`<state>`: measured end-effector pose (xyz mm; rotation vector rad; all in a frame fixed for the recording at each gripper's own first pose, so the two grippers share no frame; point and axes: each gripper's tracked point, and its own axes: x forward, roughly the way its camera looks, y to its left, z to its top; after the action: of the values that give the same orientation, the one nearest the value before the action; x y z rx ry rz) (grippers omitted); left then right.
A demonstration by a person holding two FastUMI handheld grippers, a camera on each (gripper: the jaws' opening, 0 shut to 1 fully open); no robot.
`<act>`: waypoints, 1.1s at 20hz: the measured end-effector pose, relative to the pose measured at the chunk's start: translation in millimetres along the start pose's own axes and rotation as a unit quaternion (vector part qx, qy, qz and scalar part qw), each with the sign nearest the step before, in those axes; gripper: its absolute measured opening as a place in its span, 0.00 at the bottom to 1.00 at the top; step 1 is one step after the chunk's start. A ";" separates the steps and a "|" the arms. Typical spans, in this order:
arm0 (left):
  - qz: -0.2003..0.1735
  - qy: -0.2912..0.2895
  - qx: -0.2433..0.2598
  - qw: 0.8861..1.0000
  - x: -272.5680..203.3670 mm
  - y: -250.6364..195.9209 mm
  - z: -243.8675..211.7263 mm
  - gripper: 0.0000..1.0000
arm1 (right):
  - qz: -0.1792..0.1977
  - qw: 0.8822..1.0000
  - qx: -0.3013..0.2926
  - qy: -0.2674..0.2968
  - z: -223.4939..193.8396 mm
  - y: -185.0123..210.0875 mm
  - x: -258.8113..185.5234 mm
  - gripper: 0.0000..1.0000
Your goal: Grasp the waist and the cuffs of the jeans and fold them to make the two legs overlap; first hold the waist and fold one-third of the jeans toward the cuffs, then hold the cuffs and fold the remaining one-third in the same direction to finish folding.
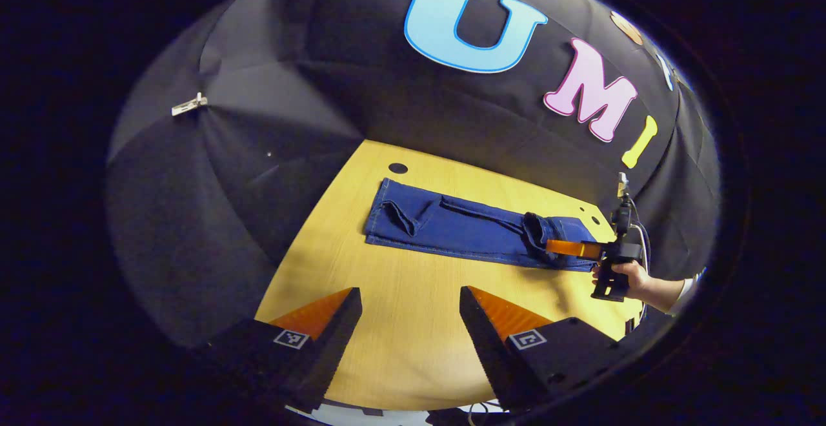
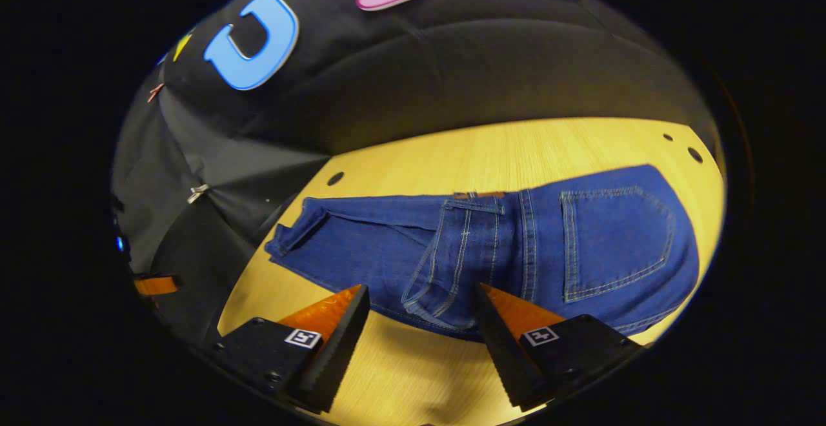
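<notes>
Jeans (image 1: 464, 229): legs already overlapped, long axis along the desk's (image 1: 400, 342) far edge; waist end (back pocket up) just ahead of our right gripper (image 2: 419, 339), fingers apart on nothing; left gripper (image 1: 410, 342), also spread and empty, well back near the front edge; we judge the right nearer the waist.

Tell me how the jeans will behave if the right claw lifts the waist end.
Likely floppy: the jeans lie flat on the table with soft creases, so the free part should droop. Probably heavyish: the cloth looks thick. Unlikely to slip: the waist fold gives bulk to pinch.
</notes>
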<state>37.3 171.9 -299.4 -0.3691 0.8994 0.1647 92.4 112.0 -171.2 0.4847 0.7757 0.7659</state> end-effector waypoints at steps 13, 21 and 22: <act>0.134 0.211 0.074 0.965 187.2 78.2 48.7 0.96 | -0.074 0.993 0.067 -0.068 4.6 -116.3 -183.8 0.98; 0.153 0.272 0.097 0.945 200.1 79.1 29.2 0.91 | -0.103 0.990 0.083 -0.045 -16.1 -148.6 -198.0 0.97; 0.143 0.274 0.098 0.946 202.5 73.5 29.8 0.89 | -0.099 0.990 0.087 -0.046 -13.3 -146.9 -194.5 0.97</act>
<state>162.2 248.5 -460.2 -0.0912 1.5093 0.2427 53.3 -128.3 -188.2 0.5853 0.7957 0.4903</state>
